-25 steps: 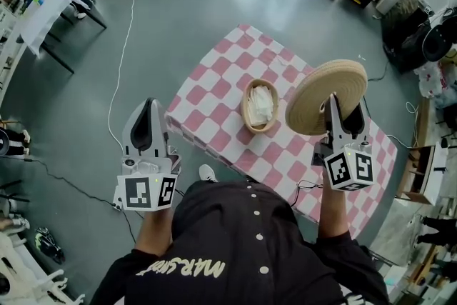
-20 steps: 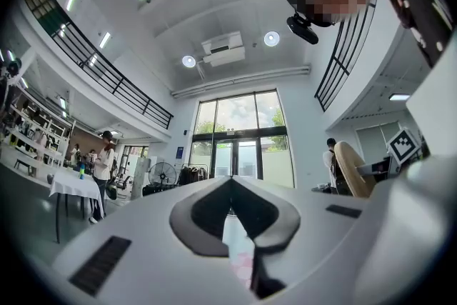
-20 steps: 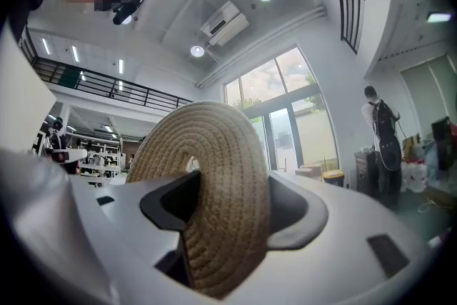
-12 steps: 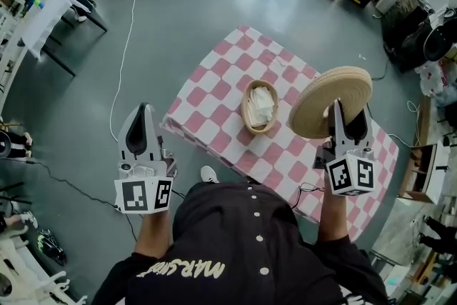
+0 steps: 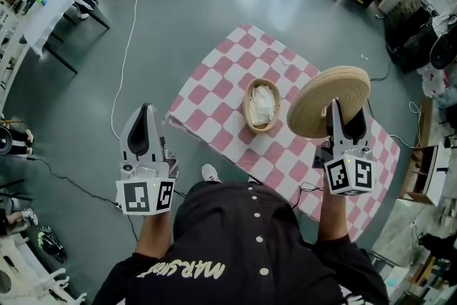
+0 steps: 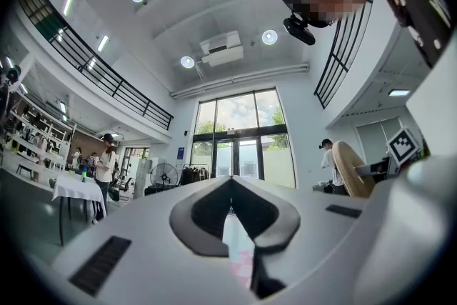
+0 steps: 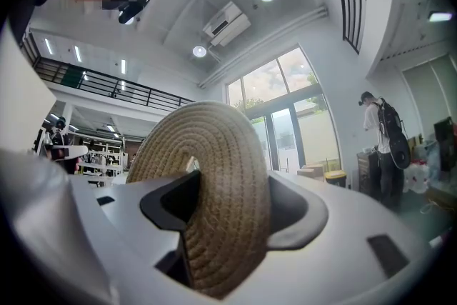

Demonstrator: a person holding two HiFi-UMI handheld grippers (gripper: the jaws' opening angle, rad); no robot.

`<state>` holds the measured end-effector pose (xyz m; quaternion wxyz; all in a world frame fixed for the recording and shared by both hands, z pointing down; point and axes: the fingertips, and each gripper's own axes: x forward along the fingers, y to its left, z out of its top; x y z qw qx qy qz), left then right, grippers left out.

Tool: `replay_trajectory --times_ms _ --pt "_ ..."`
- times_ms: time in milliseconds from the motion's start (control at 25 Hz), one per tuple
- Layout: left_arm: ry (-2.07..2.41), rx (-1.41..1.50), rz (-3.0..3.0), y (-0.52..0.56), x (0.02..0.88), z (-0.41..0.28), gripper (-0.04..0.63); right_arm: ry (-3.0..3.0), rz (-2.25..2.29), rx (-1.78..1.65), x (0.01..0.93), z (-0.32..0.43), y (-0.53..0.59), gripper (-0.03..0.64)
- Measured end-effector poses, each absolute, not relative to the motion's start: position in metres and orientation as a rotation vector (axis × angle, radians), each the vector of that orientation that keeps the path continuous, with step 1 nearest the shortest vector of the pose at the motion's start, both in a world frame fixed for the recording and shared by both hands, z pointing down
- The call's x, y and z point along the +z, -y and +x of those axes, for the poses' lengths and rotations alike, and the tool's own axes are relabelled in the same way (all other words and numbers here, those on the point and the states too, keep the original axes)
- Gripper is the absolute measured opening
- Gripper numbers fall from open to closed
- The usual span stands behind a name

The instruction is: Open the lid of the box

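Box (image 5: 248,111) open, oval, at middle of checkered table (image 5: 214,93), long axis running near edge to far edge; white stuff inside. Woven round lid (image 5: 321,98) lifted clear, over table's right part, tilted on edge, broad face toward box. Right gripper (image 5: 335,105) pinching lid rim. Left gripper (image 5: 145,113) off table's left edge, jaws pressed together, empty.

You are wearing a black shirt (image 5: 235,225) with white buttons (image 5: 258,236) and pale lettering (image 5: 182,269); your left gripper (image 5: 146,109) and right gripper (image 5: 335,105) are showing grey shells and black-and-white marker cubes (image 5: 146,195).
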<state>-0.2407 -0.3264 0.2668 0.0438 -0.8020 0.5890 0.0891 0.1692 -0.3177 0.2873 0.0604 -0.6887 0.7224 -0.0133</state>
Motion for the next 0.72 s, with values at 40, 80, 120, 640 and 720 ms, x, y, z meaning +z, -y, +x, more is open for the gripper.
replay_trajectory --times_ms 40,80,120,640,720 --pt "-1.801 0.272 -2.452 0.3263 0.2666 -0.2405 0.011 -2.185 -2.085 -0.043 0.2871 0.1686 0.3179 0.281" --pt "-1.800 0.272 -2.452 0.3262 0.2661 -0.2398 0.011 -2.185 -2.083 -0.045 0.2868 0.1683 0.3181 0.281" --pt "-1.799 0.272 -2.453 0.3261 0.2657 -0.2390 0.011 -2.187 -2.081 -0.044 0.2868 0.1681 0.3184 0.281" --pt "-1.798 0.267 -2.459 0.3264 0.2675 -0.2368 0.011 -2.204 -2.073 -0.028 0.2891 0.1647 0.3213 0.281" --pt "-1.802 0.264 -2.461 0.3263 0.2682 -0.2374 0.011 -2.210 -2.074 -0.021 0.2890 0.1629 0.3210 0.281"
